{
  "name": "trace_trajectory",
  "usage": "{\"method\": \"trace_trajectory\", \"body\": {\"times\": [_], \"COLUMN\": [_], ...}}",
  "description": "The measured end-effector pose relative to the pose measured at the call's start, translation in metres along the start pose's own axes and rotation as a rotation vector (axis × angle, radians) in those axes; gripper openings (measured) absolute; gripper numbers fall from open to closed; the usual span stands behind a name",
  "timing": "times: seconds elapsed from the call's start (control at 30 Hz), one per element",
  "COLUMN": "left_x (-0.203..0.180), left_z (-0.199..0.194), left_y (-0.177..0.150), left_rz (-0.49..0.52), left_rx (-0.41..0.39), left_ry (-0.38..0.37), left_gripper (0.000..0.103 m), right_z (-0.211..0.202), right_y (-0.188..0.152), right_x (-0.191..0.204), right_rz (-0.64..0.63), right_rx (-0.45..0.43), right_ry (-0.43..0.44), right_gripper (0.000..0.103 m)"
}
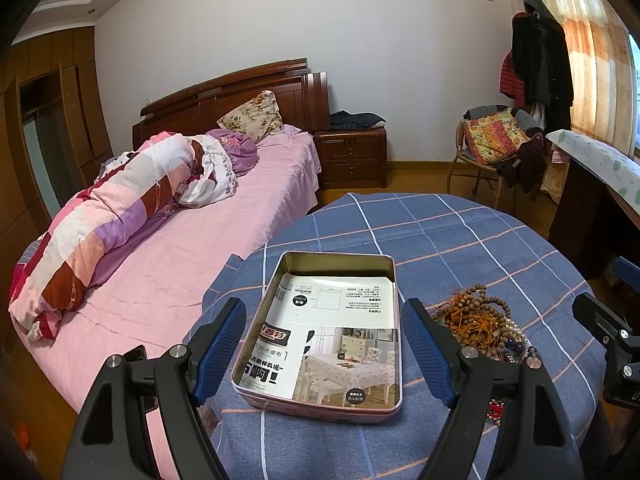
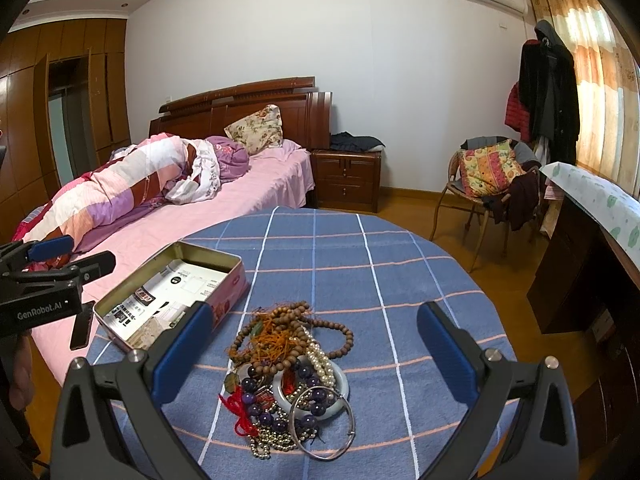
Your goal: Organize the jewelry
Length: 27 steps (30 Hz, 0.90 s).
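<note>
Jewelry heap [image 2: 288,376] on checked counter [image 2: 400,280], just right of open tin [image 1: 320,336]. Both hand-held grippers, left [image 1: 324,354] and right [image 2: 314,354], spread, empty. Strands light, limp, tangled (likely snag); silver bangle [image 2: 324,424] stiff, easiest hold at rim.

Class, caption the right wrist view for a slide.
Open right gripper hovers over tangled jewelry pile beside open tin.

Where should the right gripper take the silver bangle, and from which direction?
Grip the silver bangle at its near rim, coming from above. That arc lies bare on the tablecloth, while its far part rests over the beads. The right gripper is open.
</note>
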State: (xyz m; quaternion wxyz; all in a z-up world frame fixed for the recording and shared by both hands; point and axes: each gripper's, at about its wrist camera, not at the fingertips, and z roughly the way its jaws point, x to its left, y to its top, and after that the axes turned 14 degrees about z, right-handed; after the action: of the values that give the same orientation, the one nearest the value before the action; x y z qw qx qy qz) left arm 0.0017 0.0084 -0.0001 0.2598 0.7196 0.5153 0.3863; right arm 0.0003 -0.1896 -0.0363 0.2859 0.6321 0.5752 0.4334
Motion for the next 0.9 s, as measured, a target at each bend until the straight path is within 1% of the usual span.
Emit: {"method": "trace_trajectory", "body": {"times": [0.9], "left_x": [0.0016], "left_z": [0.0009], "left_y": [-0.0004], "left_rz": [-0.001], "left_rx": [0.004], "left_ry": [0.003], "left_gripper": [0.08], "right_z": [0.0017], "right_y": [-0.002], "right_x": [-0.0017], "right_rz": [0.004], "right_rx": [0.01], "right_ry": [0.003], "right_gripper": [0.103]}}
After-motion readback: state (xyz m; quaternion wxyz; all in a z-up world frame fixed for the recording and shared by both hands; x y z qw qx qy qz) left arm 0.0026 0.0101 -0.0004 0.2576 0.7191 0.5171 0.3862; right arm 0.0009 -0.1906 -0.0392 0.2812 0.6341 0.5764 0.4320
